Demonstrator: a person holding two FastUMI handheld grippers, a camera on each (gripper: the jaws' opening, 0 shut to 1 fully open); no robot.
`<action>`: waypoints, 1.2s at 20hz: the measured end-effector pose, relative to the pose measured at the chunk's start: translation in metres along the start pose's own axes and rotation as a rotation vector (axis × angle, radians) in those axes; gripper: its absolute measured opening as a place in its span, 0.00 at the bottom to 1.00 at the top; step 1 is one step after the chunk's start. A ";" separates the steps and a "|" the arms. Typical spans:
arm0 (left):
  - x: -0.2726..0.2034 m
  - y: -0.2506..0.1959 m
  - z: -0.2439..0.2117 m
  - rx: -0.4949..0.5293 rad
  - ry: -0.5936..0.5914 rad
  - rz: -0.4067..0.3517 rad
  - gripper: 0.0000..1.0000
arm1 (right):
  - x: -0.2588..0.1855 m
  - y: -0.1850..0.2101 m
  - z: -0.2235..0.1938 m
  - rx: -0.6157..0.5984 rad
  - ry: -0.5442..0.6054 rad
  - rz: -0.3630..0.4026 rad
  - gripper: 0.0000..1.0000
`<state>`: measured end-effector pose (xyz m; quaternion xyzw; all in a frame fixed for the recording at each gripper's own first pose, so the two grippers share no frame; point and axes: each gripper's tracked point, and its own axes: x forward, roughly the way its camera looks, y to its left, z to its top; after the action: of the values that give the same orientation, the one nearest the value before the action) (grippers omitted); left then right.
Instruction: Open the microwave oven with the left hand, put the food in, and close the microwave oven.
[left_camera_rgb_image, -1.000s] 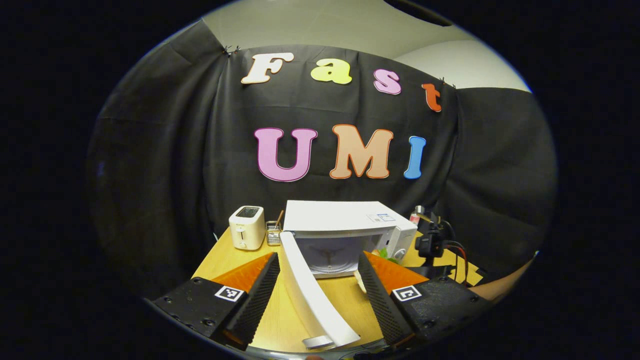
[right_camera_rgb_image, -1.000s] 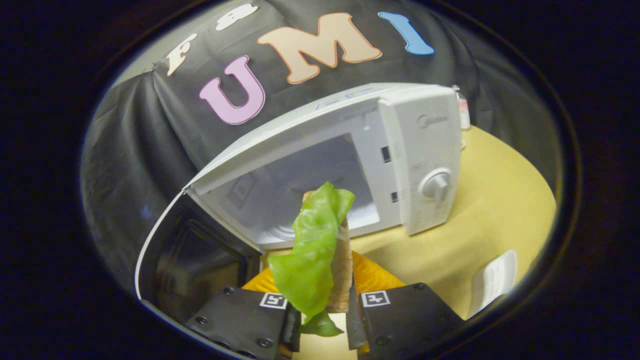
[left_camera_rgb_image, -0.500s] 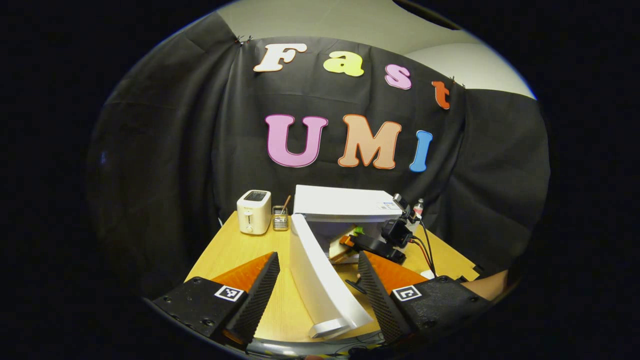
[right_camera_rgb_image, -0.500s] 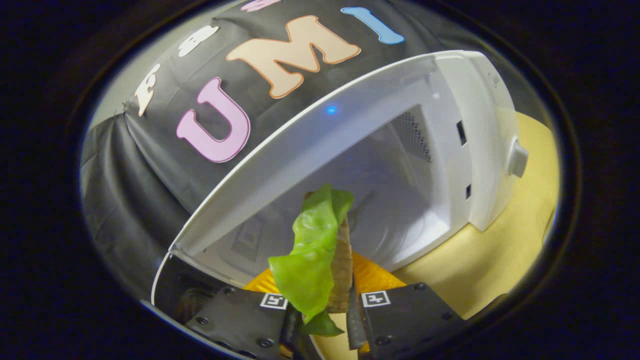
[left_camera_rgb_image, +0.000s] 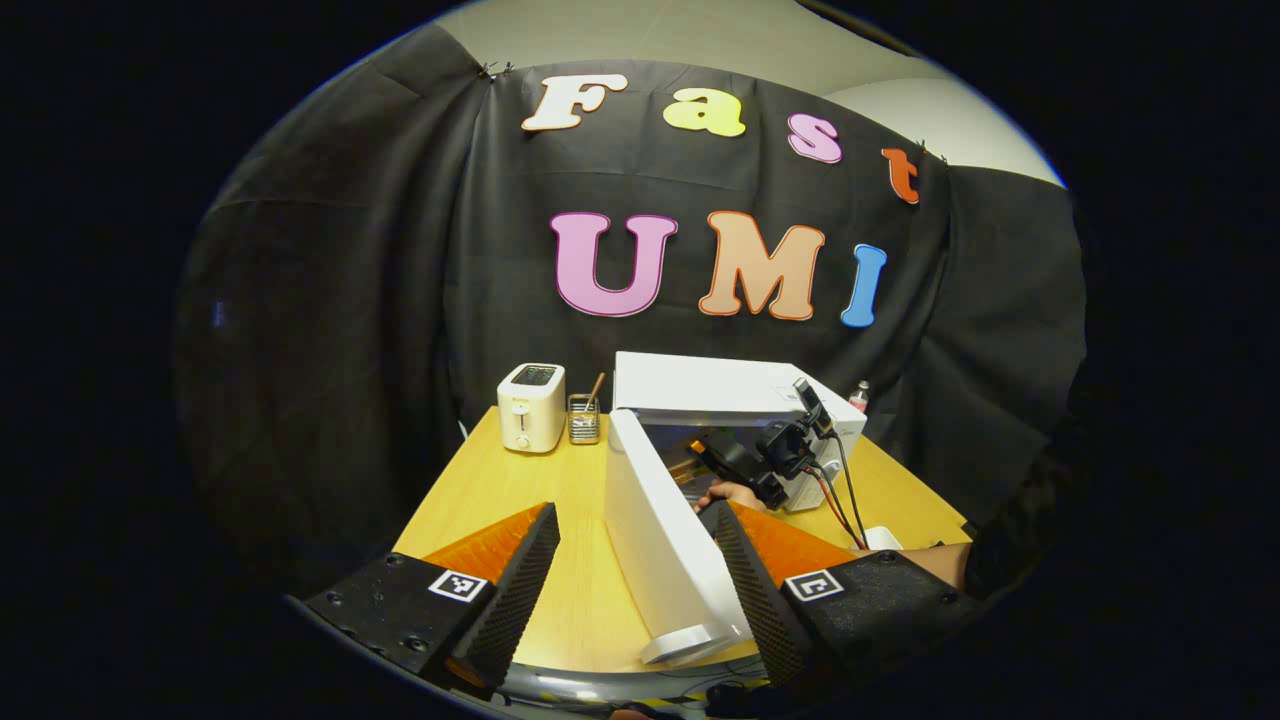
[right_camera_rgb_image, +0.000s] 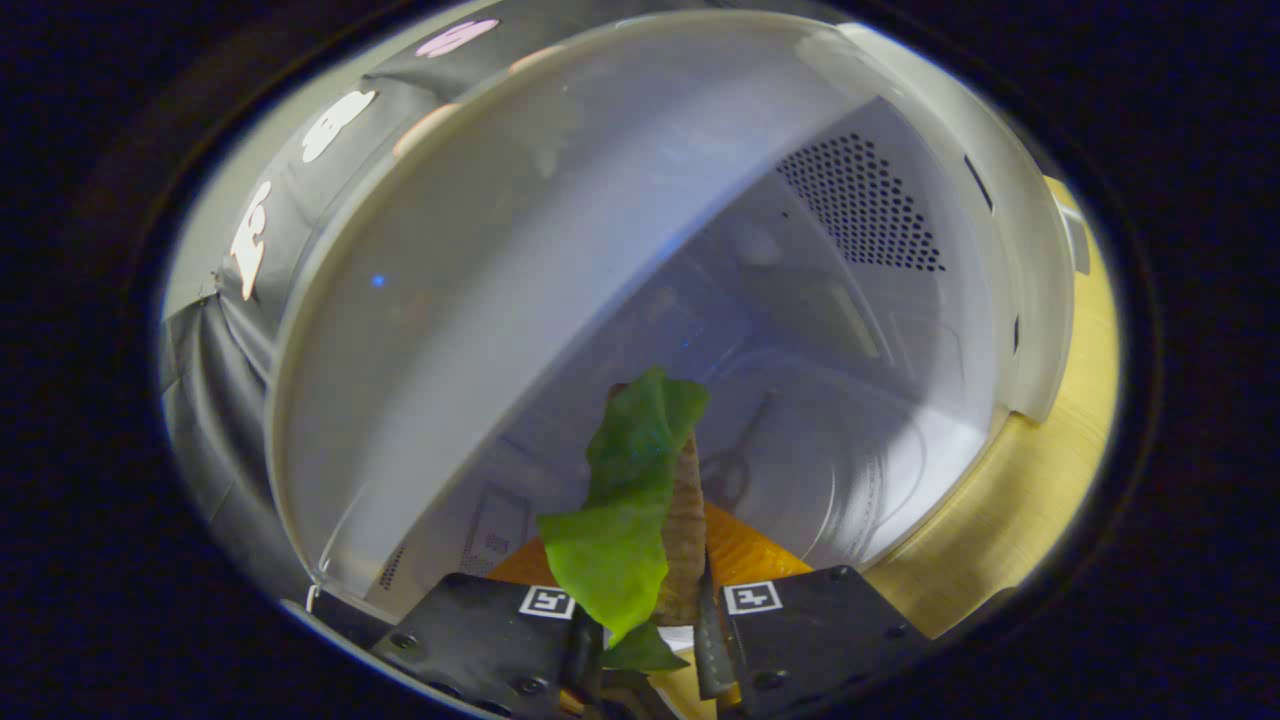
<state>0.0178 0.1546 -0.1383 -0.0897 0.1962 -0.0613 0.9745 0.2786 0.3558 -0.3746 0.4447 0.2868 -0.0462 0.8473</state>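
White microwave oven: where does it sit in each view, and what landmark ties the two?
Left gripper view: the white microwave oven sits right of centre at the table's back, its white door swung open toward the camera.
Right gripper view: its pale cavity spans most of the picture, close up.
Shared landmark: the yellow wooden table.

Dim booth, soft overhead light; strong fisheye bending at edges; microwave (right_camera_rgb_image: 620, 250) interior softly blurred.
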 end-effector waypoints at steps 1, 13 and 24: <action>0.000 0.003 0.000 0.001 0.001 0.008 0.92 | 0.003 -0.004 0.000 -0.012 -0.011 -0.012 0.39; 0.010 -0.006 0.001 -0.013 0.014 -0.008 0.92 | 0.012 -0.049 0.020 -0.246 -0.089 -0.158 0.90; 0.010 -0.009 -0.003 -0.049 0.021 -0.004 0.93 | -0.002 -0.044 0.044 -0.564 -0.120 -0.081 0.99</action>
<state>0.0250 0.1442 -0.1432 -0.1133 0.2079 -0.0592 0.9698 0.2817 0.2949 -0.3863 0.1764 0.2553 -0.0247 0.9503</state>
